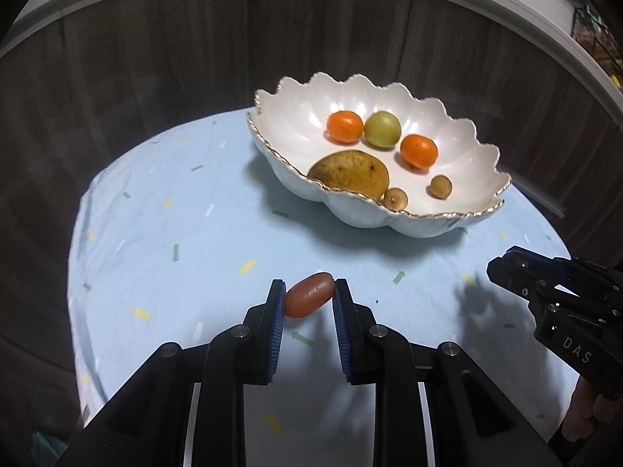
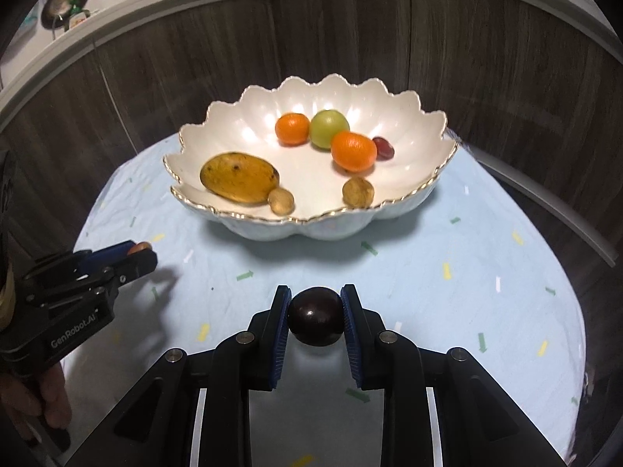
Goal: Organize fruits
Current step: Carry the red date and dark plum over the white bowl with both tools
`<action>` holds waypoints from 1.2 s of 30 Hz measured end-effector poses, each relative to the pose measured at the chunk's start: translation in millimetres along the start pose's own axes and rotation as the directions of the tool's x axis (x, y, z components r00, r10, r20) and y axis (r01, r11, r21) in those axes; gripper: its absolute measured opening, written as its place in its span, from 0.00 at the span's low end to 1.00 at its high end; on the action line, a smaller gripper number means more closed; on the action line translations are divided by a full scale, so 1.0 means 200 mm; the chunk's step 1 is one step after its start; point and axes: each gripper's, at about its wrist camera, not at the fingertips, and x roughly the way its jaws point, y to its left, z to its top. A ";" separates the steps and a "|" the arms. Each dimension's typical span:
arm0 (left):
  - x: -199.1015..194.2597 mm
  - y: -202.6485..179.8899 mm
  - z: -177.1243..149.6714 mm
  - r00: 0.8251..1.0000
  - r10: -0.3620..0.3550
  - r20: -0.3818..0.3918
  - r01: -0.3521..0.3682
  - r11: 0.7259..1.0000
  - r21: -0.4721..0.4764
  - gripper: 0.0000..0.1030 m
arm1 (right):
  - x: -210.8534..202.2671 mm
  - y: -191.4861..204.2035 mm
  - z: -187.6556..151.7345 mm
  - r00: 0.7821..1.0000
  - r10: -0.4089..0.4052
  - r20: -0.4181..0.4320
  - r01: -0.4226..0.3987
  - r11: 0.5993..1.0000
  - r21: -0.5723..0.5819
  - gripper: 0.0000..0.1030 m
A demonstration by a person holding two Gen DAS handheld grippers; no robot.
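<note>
Pale blue confetti-print tablecloth (image 1: 163, 233) carries a white scalloped, gold-rimmed ceramic bowl (image 1: 296, 101) holding a yellow mango (image 1: 350, 173), two oranges, a green fruit and two small brown fruits. Left gripper (image 1: 308, 295) clamps an oblong reddish fruit (image 1: 309, 300) above the cloth; right gripper (image 2: 316, 311) clamps a round dark purple fruit (image 2: 315, 321), both short of the bowl.
</note>
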 end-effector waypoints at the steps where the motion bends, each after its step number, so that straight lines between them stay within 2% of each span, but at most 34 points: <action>1: -0.02 0.00 0.00 1.000 0.017 0.005 -0.017 1.000 -0.018 0.24 | -0.01 -0.01 0.01 1.000 0.004 0.004 -0.004 1.000 0.001 0.26; 8: -0.12 -0.05 0.01 0.997 0.069 0.015 -0.067 0.993 -0.100 0.24 | -0.06 -0.05 0.09 0.999 0.031 0.037 -0.030 0.999 -0.018 0.26; 19: -0.23 -0.15 0.08 0.993 0.115 0.024 -0.110 0.983 -0.147 0.24 | -0.17 -0.11 0.23 0.992 0.062 0.114 -0.051 0.994 -0.097 0.26; 26: -0.25 -0.20 0.18 0.991 0.129 0.028 -0.123 0.978 -0.169 0.24 | -0.21 -0.13 0.33 0.984 0.091 0.151 -0.068 0.986 -0.151 0.27; 36: -0.24 -0.28 0.36 0.991 0.129 0.047 -0.120 0.981 -0.155 0.24 | -0.17 -0.18 0.50 0.981 0.112 0.159 -0.081 0.978 -0.193 0.27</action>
